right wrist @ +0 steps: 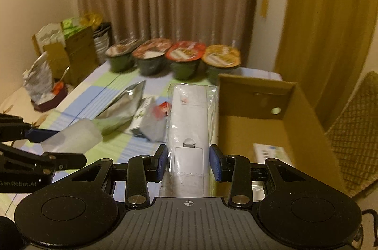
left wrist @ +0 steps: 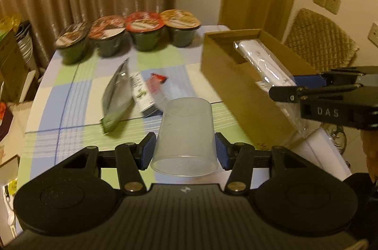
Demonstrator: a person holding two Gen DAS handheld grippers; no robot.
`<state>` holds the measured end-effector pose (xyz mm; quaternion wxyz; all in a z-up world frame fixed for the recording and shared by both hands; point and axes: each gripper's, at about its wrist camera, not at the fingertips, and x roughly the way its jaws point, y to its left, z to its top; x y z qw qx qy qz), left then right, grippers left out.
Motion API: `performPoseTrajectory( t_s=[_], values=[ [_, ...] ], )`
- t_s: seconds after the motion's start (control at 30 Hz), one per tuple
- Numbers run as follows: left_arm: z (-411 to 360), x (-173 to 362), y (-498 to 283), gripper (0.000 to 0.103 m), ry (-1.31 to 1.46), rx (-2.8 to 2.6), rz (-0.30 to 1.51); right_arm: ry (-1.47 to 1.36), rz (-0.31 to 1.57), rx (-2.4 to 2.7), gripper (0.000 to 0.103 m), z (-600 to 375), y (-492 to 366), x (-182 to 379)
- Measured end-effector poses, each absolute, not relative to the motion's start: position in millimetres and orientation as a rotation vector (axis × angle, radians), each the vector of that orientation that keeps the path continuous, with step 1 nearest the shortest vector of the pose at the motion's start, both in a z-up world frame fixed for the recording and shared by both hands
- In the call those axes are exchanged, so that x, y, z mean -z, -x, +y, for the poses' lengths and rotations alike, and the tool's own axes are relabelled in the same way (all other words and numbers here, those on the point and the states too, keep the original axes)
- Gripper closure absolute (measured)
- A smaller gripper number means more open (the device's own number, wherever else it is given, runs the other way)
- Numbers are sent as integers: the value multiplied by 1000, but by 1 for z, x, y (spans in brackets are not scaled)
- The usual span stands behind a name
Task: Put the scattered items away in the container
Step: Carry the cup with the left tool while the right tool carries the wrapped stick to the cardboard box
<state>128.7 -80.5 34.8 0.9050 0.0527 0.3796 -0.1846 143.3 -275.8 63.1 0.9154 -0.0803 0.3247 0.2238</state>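
1. The right gripper (right wrist: 189, 161) clamps the white plastic-wrapped remote control (right wrist: 188, 122) at the open brown cardboard box (right wrist: 257, 84); lower it fully inside before releasing.
2. The left gripper (left wrist: 185, 150) pinches the upside-down translucent plastic cup (left wrist: 185, 136) left of the box; carry it over the near wall.

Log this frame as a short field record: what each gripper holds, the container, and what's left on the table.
left gripper: shut on clear plastic cup
right gripper: shut on white remote in plastic wrap
remote position: partly over the cardboard box, not released
box contents: a flat packet on the bottom
left on table: silver-green pouch, small carton, red-topped packet
far edge: four lidded bowls
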Motion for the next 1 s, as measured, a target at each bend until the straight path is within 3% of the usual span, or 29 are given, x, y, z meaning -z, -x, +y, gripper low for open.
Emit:
performPoseTrajectory(
  t_s=[0.5, 1.0],
  values=[
    [-181, -50, -136, 55, -114, 536, 769, 112, 674, -296, 62, -380, -158, -73],
    [-249, -39, -167, 55, -87, 598, 778, 101, 697, -266, 62, -416, -186, -60]
  ],
)
